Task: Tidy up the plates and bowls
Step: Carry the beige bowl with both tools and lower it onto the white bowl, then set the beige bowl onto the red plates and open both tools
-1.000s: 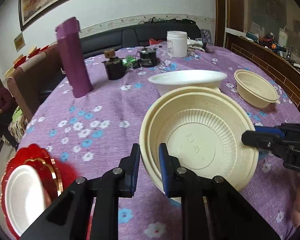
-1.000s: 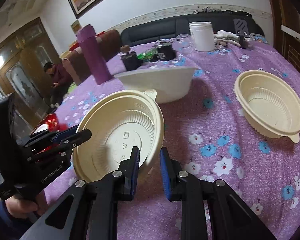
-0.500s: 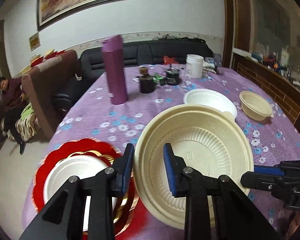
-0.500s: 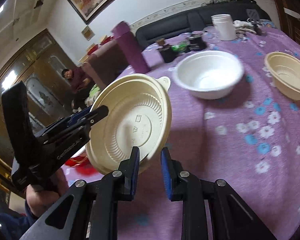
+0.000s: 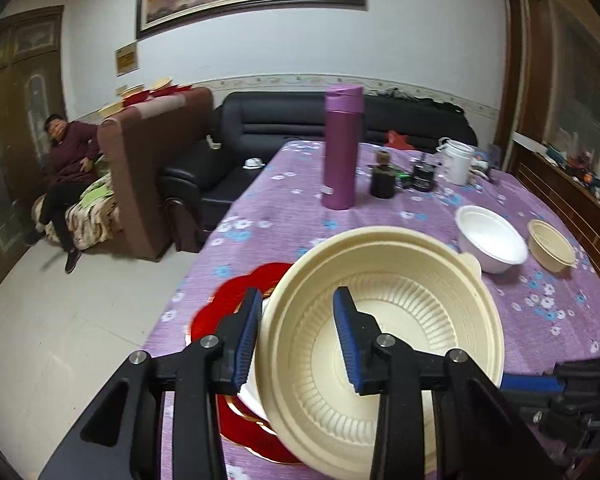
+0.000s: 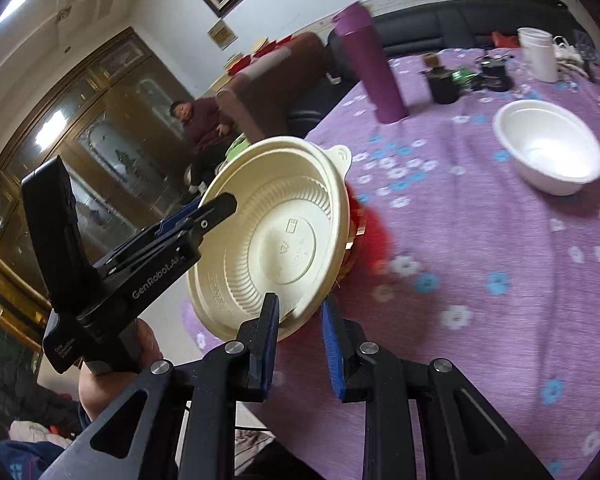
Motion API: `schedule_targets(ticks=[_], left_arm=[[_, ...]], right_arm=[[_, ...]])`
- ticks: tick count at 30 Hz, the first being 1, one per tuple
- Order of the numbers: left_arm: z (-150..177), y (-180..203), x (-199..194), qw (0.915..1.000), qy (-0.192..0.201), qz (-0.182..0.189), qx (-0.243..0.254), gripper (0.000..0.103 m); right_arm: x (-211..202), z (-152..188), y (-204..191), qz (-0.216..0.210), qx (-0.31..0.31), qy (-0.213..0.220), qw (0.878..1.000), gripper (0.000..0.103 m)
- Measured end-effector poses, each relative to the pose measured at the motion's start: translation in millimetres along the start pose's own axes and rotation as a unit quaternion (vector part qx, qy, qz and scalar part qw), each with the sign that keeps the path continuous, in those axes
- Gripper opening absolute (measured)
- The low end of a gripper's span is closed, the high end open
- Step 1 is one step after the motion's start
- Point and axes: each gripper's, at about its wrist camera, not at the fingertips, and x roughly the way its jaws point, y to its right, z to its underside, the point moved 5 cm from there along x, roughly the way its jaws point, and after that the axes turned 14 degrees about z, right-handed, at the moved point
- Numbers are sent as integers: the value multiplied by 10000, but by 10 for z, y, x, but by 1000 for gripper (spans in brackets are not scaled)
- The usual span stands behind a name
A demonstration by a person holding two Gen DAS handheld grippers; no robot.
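Presently, both grippers meet at one large cream bowl (image 5: pixel 384 344) above the near-left part of the purple floral tablecloth (image 5: pixel 540 300).

Left gripper (image 5: pixel 296 332): jaws spread wide, straddling the bowl's near rim, one blue pad (image 5: pixel 246 334) outside the wall, the other inside. Neither pad clearly presses the wall in this view; the left wrist view suggests a loose straddle, though contact on the inner pad cannot be ruled out.

Right gripper (image 6: pixel 300 334): jaws partly apart with the bowl's lower rim tab (image 6: pixel 300 312) between them. Whether the pads actually clamp the tab is hard to tell from the right wrist view.

Cream bowl: tilted, its inside facing the right wrist camera, ribbed wall and stamped base visible. It sits over a red scalloped plate (image 5: pixel 236 304) with gold trim at the table's near edge; a white dish (image 5: pixel 252 394) lies on that plate, mostly hidden behind the bowl.

Elsewhere on the table: a white bowl (image 5: pixel 490 242) upright, well apart from the held bowl. Just beside it, a smaller cream bowl (image 5: pixel 550 246), also upright. Farther back, a tall purple flask (image 5: pixel 342 146), a dark jar (image 5: pixel 383 182), a white tub (image 5: pixel 458 160).

Off the table: a black sofa (image 5: pixel 260 132), a brown armchair (image 5: pixel 152 168), and a seated person (image 5: pixel 66 160).
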Motion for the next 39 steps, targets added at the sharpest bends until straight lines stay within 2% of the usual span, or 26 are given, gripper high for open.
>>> schedule_targets(ticks=[11,26,30,34,39], left_arm=[[9,-406,239,9993,-149,-228,-261,36],[66,-564,452,9982,-327,-170,-465,36],[73,-543,470,9982,-354,-96,-479,37],[71,-519,464,9982,-350,-116,-471,38],[47,-511,404,9983,-292,-135,-488,39]], right_arm=[[463,-15,-225,-152,312,-508,9981,25],[727,-54,-234,-333,587,-868,9939,26],[768,-73,-224,-378,555,-893,9937,31],[714,-99,-271,-297,392,-717,9962,42],[614,-111,-240,-269,378,-554,9974,42]])
